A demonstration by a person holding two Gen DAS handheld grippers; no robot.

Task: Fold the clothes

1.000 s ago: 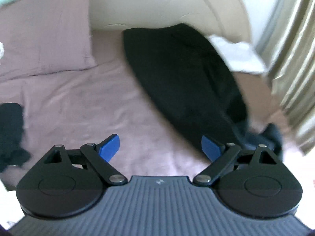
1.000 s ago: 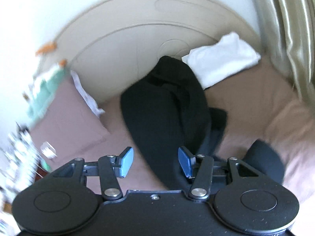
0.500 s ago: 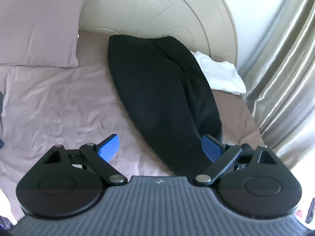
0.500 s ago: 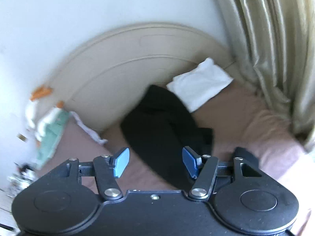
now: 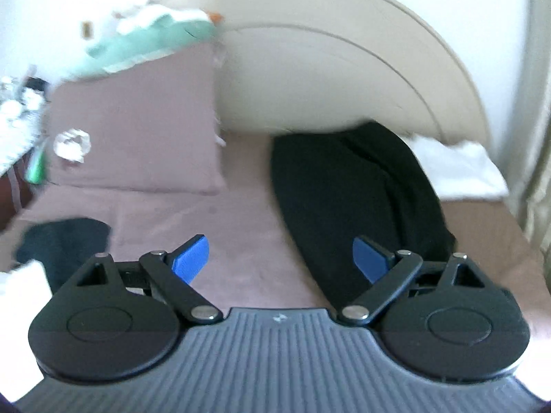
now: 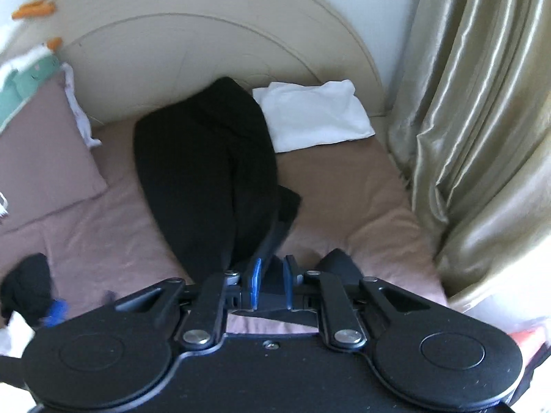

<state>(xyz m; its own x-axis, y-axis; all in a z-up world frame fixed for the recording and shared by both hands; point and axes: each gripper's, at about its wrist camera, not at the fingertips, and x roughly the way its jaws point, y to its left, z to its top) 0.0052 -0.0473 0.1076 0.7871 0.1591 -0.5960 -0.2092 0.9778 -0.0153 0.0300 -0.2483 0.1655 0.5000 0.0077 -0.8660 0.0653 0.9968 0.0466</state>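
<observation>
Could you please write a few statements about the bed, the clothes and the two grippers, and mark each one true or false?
1. The right gripper is shut on an edge of the black garment. True.
2. The left gripper is clamped on the same garment. False: its fingers are wide apart and hold nothing.
3. A folded white cloth lies beside the black garment, near the headboard. True.
4. The black garment hangs from the curtain. False: it lies on the pink sheet.
5. A second, smaller dark garment lies apart from the big one. True.
</observation>
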